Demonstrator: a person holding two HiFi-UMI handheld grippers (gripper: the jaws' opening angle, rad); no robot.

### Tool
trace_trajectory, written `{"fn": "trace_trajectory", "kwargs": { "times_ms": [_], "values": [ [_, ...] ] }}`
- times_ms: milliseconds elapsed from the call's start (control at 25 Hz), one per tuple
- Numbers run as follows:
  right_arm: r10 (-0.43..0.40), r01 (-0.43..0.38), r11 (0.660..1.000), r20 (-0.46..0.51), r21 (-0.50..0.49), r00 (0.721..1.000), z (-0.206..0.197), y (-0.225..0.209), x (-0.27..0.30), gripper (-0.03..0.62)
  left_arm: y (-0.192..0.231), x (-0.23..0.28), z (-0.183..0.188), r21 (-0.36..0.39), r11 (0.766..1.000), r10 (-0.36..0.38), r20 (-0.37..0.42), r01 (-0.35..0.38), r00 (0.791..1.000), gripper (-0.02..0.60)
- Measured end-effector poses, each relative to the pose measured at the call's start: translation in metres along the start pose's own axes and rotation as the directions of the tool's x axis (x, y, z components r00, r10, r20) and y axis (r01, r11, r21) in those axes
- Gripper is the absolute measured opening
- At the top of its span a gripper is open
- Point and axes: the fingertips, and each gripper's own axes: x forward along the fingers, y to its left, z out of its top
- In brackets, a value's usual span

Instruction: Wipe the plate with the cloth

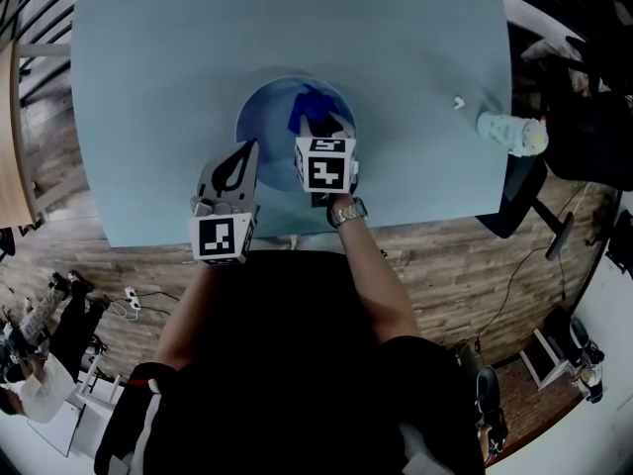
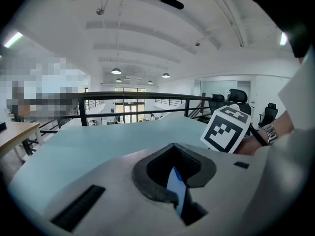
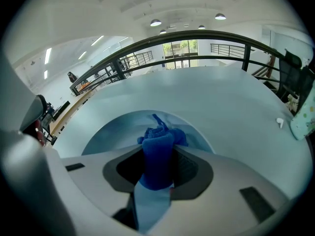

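OK: pale blue table [image 1: 148, 87], with the blue plate [image 1: 259, 117] about centre. Left gripper [image 1: 240, 158] sits at the plate's 8 o'clock rim, its jaws nearly together on a thin blue-edged sliver (reads as the rim). It's likely pinning the plate so it won't slide. Right gripper [image 1: 320, 132] reaches in from 5 o'clock, jaws clamped on the bunched blue cloth [image 3: 157, 149]. The wad pokes forward over the plate's middle, so fabric does the wiping, not jaw.

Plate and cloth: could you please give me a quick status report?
Left gripper shut on rim of plate. Right gripper shut on the blue cloth, held over the plate. Pale container far right, well off the plate.
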Motion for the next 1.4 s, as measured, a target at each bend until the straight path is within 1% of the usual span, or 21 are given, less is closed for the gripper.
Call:
{"fn": "trace_trajectory", "kwargs": {
  "times_ms": [200, 320, 400, 560, 640, 760, 920, 1160, 1400],
  "values": [
    [-0.031, 0.031, 0.999, -0.006, 0.005, 0.999, -0.001, -0.010, -0.002, 0.120, -0.001, 0.001, -0.002, 0.002, 1.000, -0.007, -0.006, 0.007, 1.000, 0.002],
    [-0.077, 0.076, 0.997, -0.022, -0.009, 0.997, -0.004, -0.019, -0.005, 0.120, -0.003, 0.002, -0.001, -0.003, 1.000, -0.012, -0.012, 0.012, 1.000, 0.002],
    [-0.105, 0.105, 0.994, -0.026, -0.013, 0.994, -0.005, -0.021, -0.005, 0.120, -0.001, 0.002, 0.001, 0.003, 1.000, -0.012, 0.000, 0.012, 1.000, 0.002],
    [-0.140, 0.141, 0.990, -0.011, 0.008, 0.990, -0.005, -0.021, -0.009, 0.120, 0.005, -0.003, 0.001, -0.001, 1.000, -0.003, 0.008, 0.003, 1.000, 0.002],
    [-0.143, 0.143, 0.990, -0.002, 0.019, 0.990, -0.002, -0.018, -0.016, 0.120, 0.008, -0.006, 0.001, 0.003, 1.000, 0.003, 0.014, -0.003, 1.000, 0.002],
    [-0.111, 0.110, 0.994, 0.021, 0.019, 0.994, 0.001, -0.005, -0.020, 0.120, 0.014, -0.012, -0.002, -0.004, 1.000, 0.017, 0.012, -0.017, 1.000, 0.002],
    [-0.057, 0.058, 0.998, 0.032, -0.019, 0.998, 0.002, 0.019, -0.019, 0.120, 0.021, -0.021, -0.004, -0.014, 0.999, 0.046, 0.005, -0.046, 0.999, 0.002],
    [0.016, -0.014, 0.997, 0.021, -0.082, 1.000, -0.006, 0.063, -0.015, 0.120, 0.034, -0.039, -0.009, -0.024, 0.997, 0.078, 0.009, -0.077, 0.997, 0.000],
    [0.069, -0.069, 0.990, -0.010, -0.124, 0.998, -0.018, 0.093, -0.011, 0.120, 0.041, -0.051, -0.013, -0.032, 0.995, 0.097, 0.015, -0.096, 0.995, 0.002]
  ]
}}
